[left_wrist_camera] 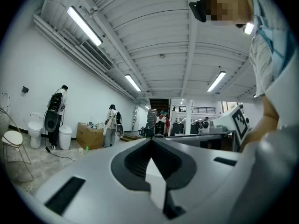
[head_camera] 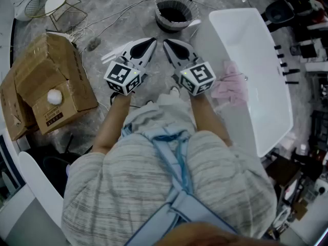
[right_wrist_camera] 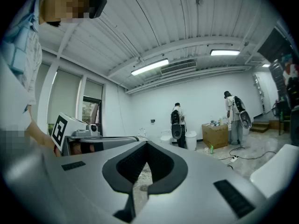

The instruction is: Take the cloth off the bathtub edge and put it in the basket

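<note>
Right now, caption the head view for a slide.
Left gripper and right gripper shut, empty; pink cloth on bathtub edge, basket beyond.

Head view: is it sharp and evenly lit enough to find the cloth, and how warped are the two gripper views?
Head view: evenly lit, no glare, pink cloth on the bathtub edge and basket read sharp. Left gripper view: heavy fisheye bend, dark corners, shut left claw soft up close. Right gripper view: same bend, shut right claw soft too.
</note>
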A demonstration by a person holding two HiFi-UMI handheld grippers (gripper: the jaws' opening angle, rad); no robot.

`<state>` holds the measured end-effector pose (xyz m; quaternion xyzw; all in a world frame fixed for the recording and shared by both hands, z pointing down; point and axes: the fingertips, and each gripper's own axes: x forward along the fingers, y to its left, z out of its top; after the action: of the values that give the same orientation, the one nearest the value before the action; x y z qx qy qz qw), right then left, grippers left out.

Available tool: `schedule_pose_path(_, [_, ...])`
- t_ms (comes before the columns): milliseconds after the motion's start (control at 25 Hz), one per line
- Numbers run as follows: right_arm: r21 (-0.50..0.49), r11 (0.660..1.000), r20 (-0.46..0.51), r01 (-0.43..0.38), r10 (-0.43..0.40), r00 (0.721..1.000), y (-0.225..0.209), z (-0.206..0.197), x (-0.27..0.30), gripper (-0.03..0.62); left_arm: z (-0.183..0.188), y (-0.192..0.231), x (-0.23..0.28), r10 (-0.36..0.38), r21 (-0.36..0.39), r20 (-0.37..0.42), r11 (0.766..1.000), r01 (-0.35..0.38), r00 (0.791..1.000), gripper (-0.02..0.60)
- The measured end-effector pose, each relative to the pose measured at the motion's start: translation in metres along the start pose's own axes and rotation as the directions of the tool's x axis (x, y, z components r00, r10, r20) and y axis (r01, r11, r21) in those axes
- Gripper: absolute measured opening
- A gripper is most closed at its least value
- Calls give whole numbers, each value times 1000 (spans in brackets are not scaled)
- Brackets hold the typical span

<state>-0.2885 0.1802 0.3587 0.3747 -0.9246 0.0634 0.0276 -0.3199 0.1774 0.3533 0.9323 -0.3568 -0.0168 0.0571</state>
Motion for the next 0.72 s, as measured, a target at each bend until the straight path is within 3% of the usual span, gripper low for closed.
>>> schedule_pose_path(720, [10, 998, -35, -60, 61, 998, 14, -9, 24, 3, -11, 20, -15, 45, -40, -29, 998, -47, 999, 3])
